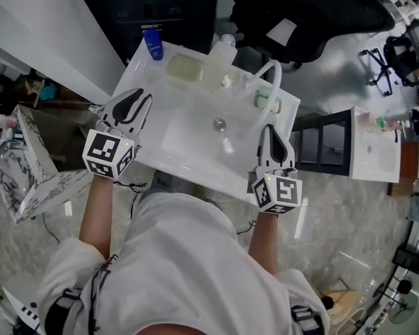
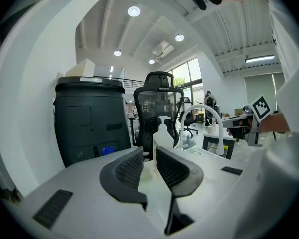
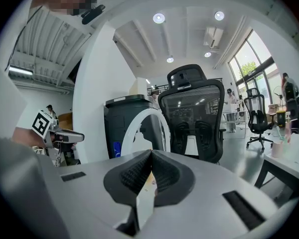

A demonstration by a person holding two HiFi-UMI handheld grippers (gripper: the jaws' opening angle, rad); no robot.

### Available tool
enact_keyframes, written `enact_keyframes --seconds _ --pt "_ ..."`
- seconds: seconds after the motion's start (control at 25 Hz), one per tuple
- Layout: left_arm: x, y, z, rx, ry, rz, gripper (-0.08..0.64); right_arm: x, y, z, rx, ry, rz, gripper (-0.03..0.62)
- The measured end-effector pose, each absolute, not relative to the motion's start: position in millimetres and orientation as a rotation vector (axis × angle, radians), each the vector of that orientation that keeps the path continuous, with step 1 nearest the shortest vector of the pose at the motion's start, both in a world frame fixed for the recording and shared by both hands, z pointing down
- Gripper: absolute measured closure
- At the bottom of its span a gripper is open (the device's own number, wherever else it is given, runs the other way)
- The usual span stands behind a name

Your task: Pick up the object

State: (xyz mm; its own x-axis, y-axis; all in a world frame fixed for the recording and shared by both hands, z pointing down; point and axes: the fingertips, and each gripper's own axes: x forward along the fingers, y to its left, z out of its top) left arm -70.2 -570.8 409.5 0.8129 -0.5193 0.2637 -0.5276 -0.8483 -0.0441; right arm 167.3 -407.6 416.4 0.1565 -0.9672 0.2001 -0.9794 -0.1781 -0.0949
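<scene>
Left gripper [image 1: 135,107]: at the sink's [image 1: 195,167] left edge; fingers [image 2: 127,171] a narrow gap apart, nothing between them.
Tube [image 1: 153,45]: blue, upright at the far left corner.
Soap [image 1: 184,68]: pale green bar on the far edge, seemingly in a dish, long axis along that edge.
Bottle [image 1: 220,65]: clear pump bottle, upright on the far edge, just right of the soap. It is probably the object, though the task doesn't say. It stands straight beyond the left fingers' gap and about as near to either gripper.
Basin [image 1: 188,135]: holds only its drain [image 1: 219,124], as far as I can tell.
Faucet [image 1: 269,82]: white arch rising from the far right corner.
Right gripper [image 1: 274,139]: at the near right corner; fingers [image 3: 127,176] pressed together, holding nothing.
</scene>
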Motion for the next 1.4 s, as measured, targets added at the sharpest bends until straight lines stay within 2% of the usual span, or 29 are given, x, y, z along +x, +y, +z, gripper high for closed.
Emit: enact_keyframes --seconds 0.96,1.4 --pt "48 -634 535 3.16 -0.374 1.164 0.474 231 -423 471 2.419 -1.812 0.462 0.586" --pt "80 -662 634 3.105 -0.061 1.615 0.474 254 -429 505 2.451 -1.726 0.565 0.586"
